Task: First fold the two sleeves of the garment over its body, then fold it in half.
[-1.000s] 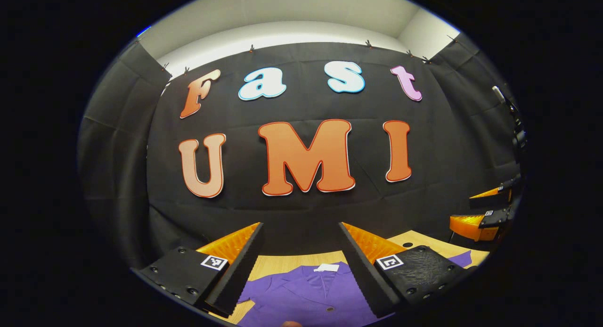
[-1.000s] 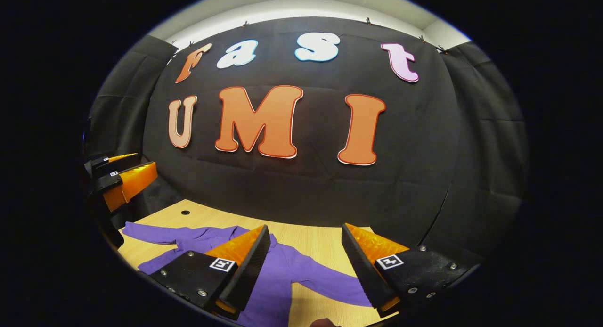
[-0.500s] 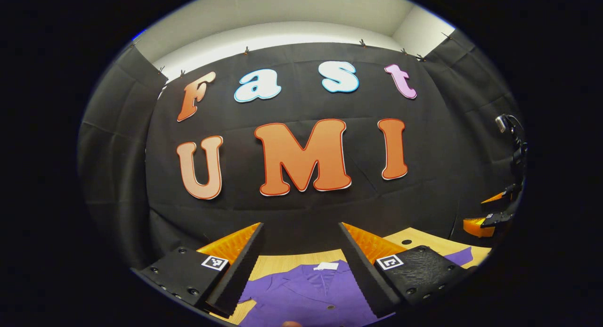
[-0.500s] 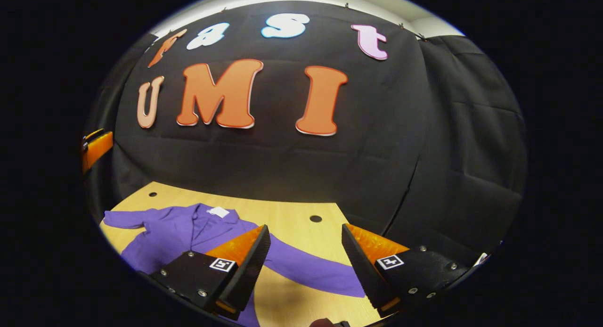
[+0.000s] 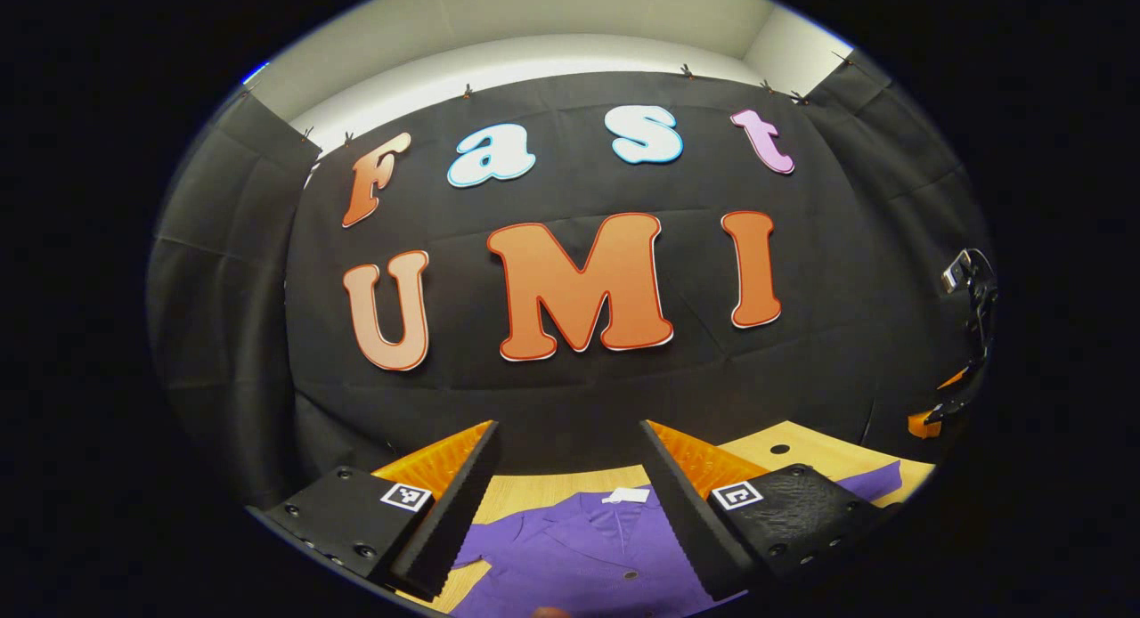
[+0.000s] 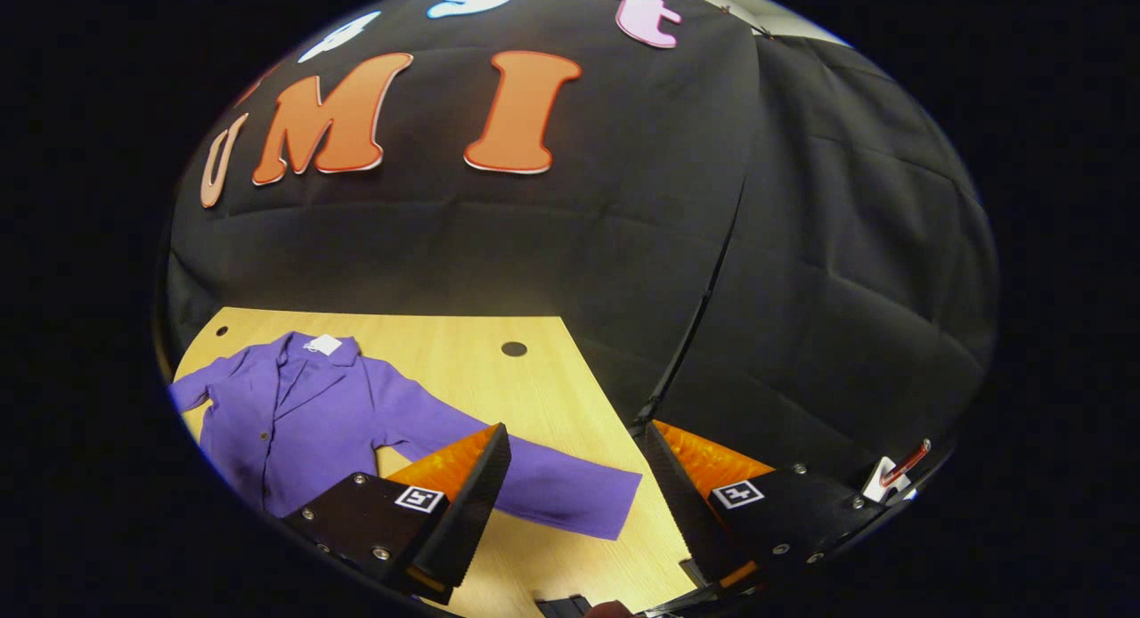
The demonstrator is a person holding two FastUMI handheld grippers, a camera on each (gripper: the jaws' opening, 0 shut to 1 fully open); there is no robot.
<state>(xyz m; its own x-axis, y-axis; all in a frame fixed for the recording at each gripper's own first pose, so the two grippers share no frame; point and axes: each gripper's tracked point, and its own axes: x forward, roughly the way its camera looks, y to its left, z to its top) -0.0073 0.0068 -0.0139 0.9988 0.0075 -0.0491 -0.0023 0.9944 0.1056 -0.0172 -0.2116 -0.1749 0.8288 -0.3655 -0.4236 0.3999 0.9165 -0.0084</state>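
Note:
A purple buttoned garment lies flat on the wooden table, collar with a white tag toward the wall. Its right sleeve stretches out to the table's right side. My right gripper hangs open above that sleeve's cuff, apart from the cloth. In the left gripper view the garment's collar and chest lie below my left gripper, which is open and holds nothing. The right gripper shows far off at that view's right edge.
The table has a round hole near its back right corner and another at the back left. Black cloth walls stand close behind and to the right of the table. A small white and red clip shows at the right.
My right gripper has swung to the right and tilted down, bringing the whole right sleeve and table corner into view. My left gripper has barely moved.

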